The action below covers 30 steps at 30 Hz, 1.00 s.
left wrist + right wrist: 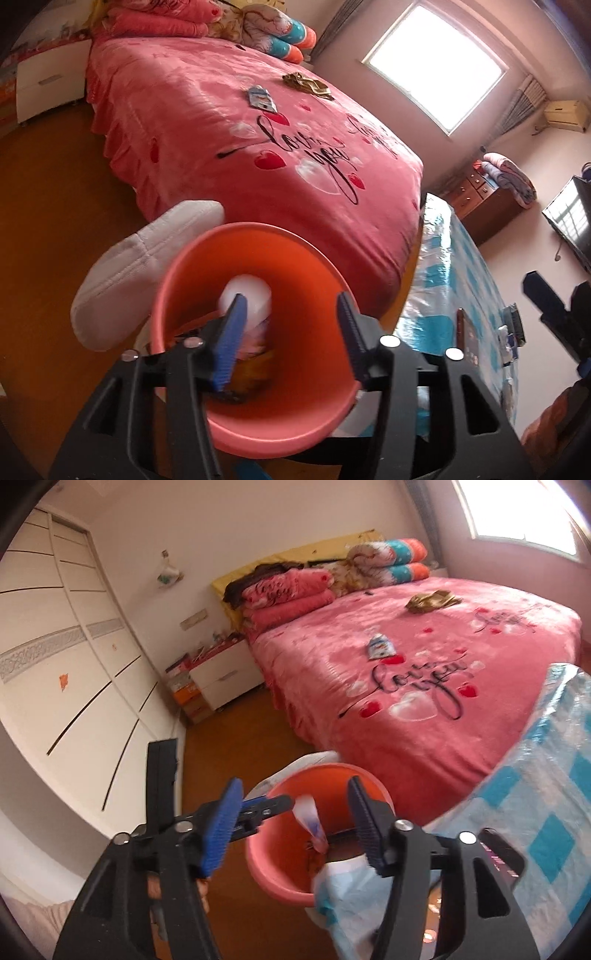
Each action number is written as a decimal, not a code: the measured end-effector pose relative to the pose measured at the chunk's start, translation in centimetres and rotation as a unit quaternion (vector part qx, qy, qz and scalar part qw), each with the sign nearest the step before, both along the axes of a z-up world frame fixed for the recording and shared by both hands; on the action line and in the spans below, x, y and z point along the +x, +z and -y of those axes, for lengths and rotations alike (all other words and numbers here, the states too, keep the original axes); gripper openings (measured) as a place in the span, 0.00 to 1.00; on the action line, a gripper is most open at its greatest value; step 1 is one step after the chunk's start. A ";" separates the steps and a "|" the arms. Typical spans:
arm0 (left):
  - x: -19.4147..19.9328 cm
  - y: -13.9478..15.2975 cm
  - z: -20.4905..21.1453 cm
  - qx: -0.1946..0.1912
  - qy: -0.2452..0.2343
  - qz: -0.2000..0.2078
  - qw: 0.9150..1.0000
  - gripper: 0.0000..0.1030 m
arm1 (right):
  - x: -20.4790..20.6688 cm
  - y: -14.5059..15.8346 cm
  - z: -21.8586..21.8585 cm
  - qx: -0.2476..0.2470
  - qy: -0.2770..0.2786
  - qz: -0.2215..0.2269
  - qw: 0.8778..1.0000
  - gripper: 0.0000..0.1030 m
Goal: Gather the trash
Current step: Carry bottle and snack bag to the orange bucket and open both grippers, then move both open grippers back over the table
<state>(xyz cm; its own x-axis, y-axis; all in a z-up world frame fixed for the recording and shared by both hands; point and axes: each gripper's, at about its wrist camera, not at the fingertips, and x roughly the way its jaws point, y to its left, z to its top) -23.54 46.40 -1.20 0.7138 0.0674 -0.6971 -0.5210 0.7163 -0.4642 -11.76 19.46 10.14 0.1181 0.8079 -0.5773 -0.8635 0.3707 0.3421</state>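
An orange-pink trash bin [295, 273] stands on the floor at the foot of the bed; it also shows in the right wrist view [266, 853]. My left gripper [291, 314] is open right over its mouth, with white and yellow trash [247, 299] inside. My right gripper [295, 805] is open above the bin, and a blurred white-and-purple wrapper [310, 819] is in the air between its fingers, over the bin. A blue-white packet [380, 646] and a crumpled gold wrapper [432, 600] lie on the pink bed [406, 709].
A white cushion [140, 266] lies beside the bin. A table with a blue-checked cover [546, 775] stands to the right, with a phone [467, 336] on it. A white nightstand [221, 677] and wardrobe [55, 646] are at the left. A wooden floor [55, 206] surrounds the bed.
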 end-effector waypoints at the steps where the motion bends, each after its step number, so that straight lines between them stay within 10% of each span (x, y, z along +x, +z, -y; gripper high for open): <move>1: -0.1 0.0 0.0 0.004 0.001 -0.001 1.000 0.62 | 0.2 0.2 0.5 0.001 -0.011 0.003 1.000 0.70; 18: -0.7 5.8 5.2 0.111 -0.023 0.121 0.986 0.85 | 3.3 0.8 10.6 0.034 -0.138 0.023 0.990 0.93; 30: 2.2 10.4 13.1 0.222 -0.124 0.100 0.962 0.86 | 3.4 1.8 17.2 0.078 -0.190 0.059 0.977 0.95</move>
<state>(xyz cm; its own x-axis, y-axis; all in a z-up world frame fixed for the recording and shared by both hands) -21.37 33.29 9.18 0.8634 0.1365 -0.4858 -0.2398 0.9581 -0.1569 -8.37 2.25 11.92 0.4841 0.7701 -0.4154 -0.7109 0.6230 0.3263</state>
